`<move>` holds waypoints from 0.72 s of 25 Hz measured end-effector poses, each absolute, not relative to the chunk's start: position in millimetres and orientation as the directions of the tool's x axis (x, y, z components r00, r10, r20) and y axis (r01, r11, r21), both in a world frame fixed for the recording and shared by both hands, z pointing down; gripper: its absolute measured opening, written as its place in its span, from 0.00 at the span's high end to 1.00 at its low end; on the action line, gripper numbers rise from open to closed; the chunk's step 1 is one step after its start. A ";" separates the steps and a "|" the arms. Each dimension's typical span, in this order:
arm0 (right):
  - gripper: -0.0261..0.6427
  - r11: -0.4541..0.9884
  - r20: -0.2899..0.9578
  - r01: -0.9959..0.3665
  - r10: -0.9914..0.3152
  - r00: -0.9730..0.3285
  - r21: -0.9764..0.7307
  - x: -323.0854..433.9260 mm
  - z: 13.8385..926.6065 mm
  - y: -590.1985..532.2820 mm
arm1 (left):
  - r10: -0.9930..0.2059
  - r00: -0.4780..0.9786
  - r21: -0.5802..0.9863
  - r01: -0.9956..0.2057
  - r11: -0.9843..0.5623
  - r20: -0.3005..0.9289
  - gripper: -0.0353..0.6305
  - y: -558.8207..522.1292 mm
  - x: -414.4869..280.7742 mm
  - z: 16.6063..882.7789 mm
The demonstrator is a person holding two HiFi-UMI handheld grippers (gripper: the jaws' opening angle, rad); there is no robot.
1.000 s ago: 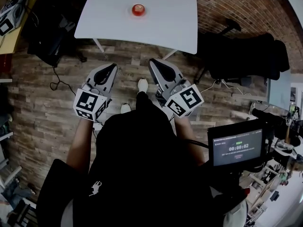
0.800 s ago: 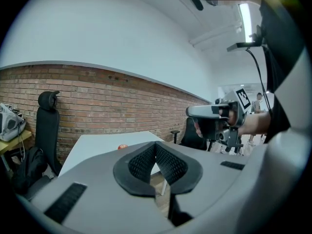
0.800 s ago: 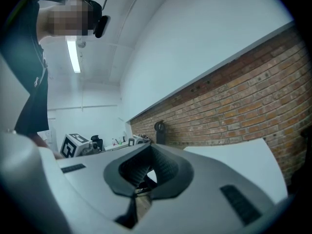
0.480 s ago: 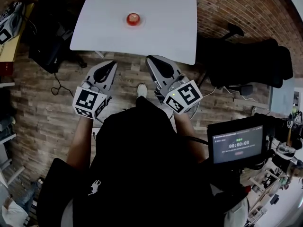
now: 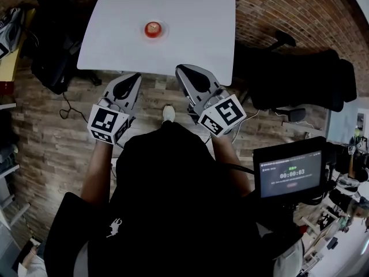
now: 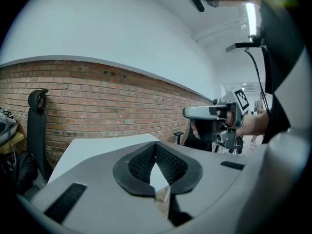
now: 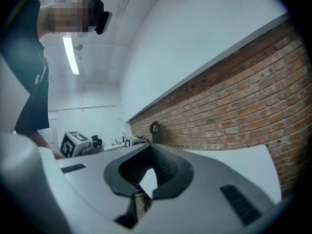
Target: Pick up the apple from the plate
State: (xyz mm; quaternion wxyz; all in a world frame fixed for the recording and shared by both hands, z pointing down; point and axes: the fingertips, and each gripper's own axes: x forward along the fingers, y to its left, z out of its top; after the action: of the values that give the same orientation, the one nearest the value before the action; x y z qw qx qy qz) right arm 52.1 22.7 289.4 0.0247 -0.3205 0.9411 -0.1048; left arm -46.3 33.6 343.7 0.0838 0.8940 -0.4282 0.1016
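Observation:
A red apple (image 5: 153, 28) sits on a small plate (image 5: 161, 33) near the far middle of the white table (image 5: 196, 33). Both grippers hang over the wooden floor just short of the table's near edge, pointing at it. My left gripper (image 5: 135, 79) is shut and holds nothing, and its pads meet at the tip in the left gripper view (image 6: 156, 147). My right gripper (image 5: 185, 73) is likewise shut and holds nothing (image 7: 147, 152). Neither gripper view shows the apple; only the table top (image 6: 97, 147) (image 7: 234, 165) appears past the jaws.
A black office chair (image 5: 300, 68) stands right of the table against the brick wall (image 5: 277, 4). Dark bags and cables (image 5: 52, 51) lie on the floor to the left. A small screen (image 5: 288, 178) is at my right side. My shoe (image 5: 168, 113) shows between the grippers.
The table and apple have come nearer and slid left in the head view as the person walks toward them. Both grippers travel along, still shut.

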 end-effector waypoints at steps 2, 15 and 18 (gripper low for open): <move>0.96 0.770 0.022 -0.598 -0.609 -0.793 -0.221 61.0 292.1 12.6 | -0.743 0.617 0.061 -0.778 -0.625 0.259 0.94 23.1 -36.2 345.0; 0.95 0.779 0.036 -0.574 -0.585 -0.810 -0.252 93.4 307.0 -48.3 | -0.742 0.603 0.073 -0.788 -0.611 0.292 0.94 -29.9 0.6 358.1; 0.96 0.781 0.034 -0.572 -0.584 -0.811 -0.250 91.7 304.9 -49.4 | -0.744 0.600 0.072 -0.790 -0.608 0.294 0.94 -28.5 -2.4 357.8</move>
State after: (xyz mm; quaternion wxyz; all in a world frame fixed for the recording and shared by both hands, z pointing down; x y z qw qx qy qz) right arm 91.7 -49.4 304.9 0.0229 -0.3062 0.9434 -0.1253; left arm -2.4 -28.5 357.8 0.0979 0.8890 -0.4315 0.1179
